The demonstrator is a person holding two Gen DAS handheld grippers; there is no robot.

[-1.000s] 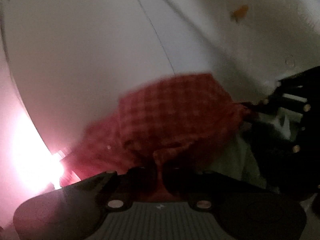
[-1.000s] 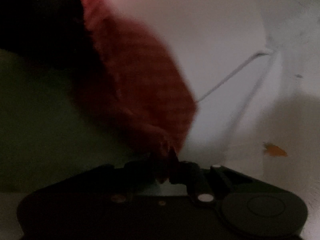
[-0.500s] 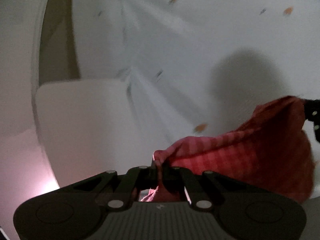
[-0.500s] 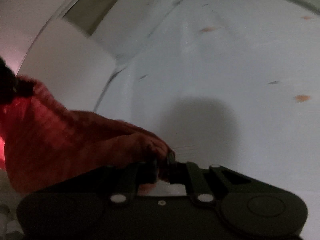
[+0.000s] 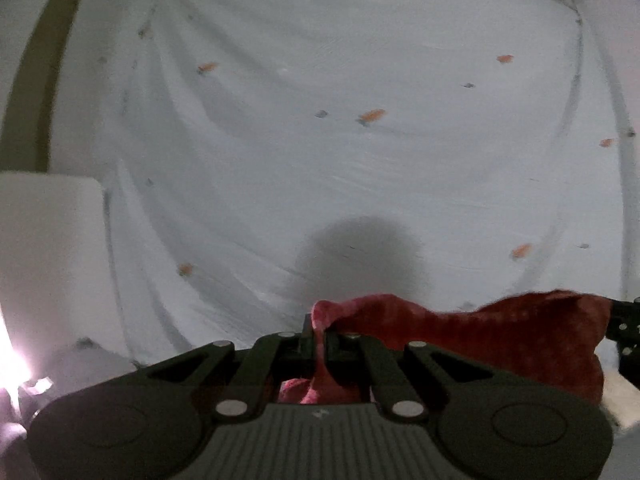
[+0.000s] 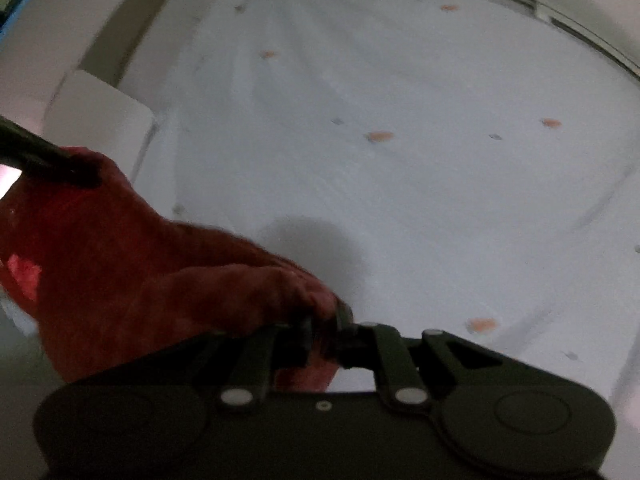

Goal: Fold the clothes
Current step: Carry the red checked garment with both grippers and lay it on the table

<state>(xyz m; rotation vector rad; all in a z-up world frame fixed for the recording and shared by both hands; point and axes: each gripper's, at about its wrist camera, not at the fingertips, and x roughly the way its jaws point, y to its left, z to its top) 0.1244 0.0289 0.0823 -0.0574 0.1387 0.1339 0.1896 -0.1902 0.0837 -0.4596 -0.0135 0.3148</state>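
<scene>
A red checked garment hangs stretched between my two grippers above a white bed sheet. My left gripper is shut on one corner of the cloth, which bunches between its fingers. My right gripper is shut on the other corner of the garment. The right gripper shows at the right edge of the left wrist view. The left gripper shows at the left edge of the right wrist view. The lower part of the garment is hidden below both cameras.
The sheet is wrinkled and dotted with small orange and grey prints. A white pillow lies at the left, also in the right wrist view. A tan bed edge runs along the far left. Bright glare sits at lower left.
Both grippers have swung down with the garment, from facing each other to facing the bed sheet. The cloth now hangs low between them and both stay shut on it.
</scene>
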